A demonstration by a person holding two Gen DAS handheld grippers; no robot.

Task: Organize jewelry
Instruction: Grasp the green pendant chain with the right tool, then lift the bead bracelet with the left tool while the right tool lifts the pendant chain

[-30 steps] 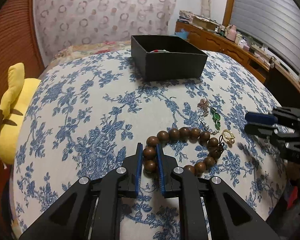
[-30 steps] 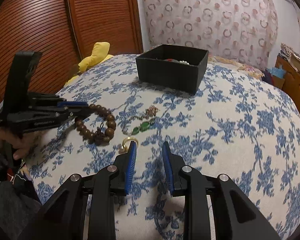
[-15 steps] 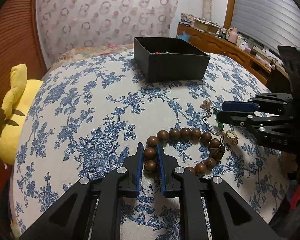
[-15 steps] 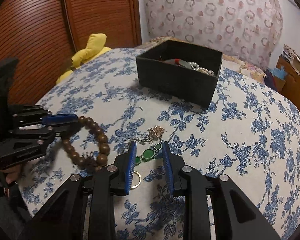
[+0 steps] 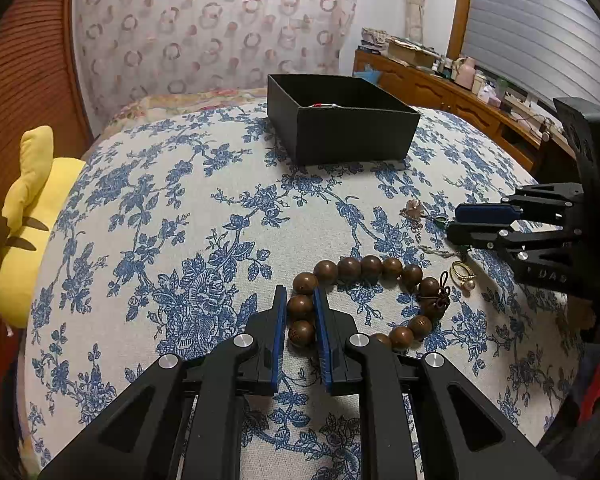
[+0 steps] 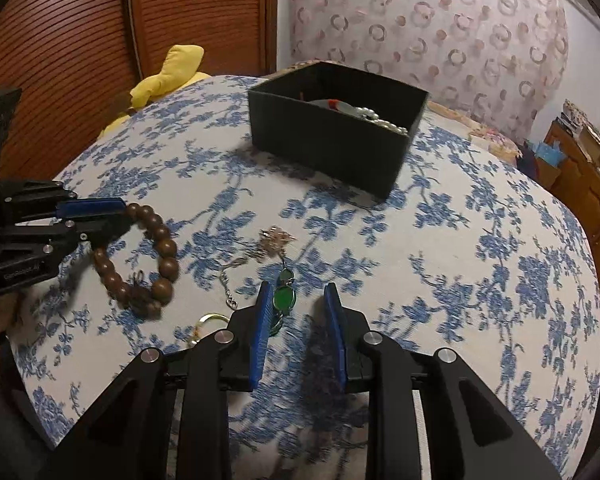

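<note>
Low in the frame, the left claw (image 5: 300,316) is clenched on a wooden bead bracelet (image 5: 373,268) lying on a blue-flowered bedspread (image 5: 160,216). The right claw (image 6: 298,308) is spread wide around a green-stoned necklace (image 6: 284,300) at lower centre. A black box (image 6: 331,136) sits at upper centre.

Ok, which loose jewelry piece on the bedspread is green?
The green-stone necklace, lying between the open right gripper fingers; the bead bracelet is brown, the ring gold.
</note>
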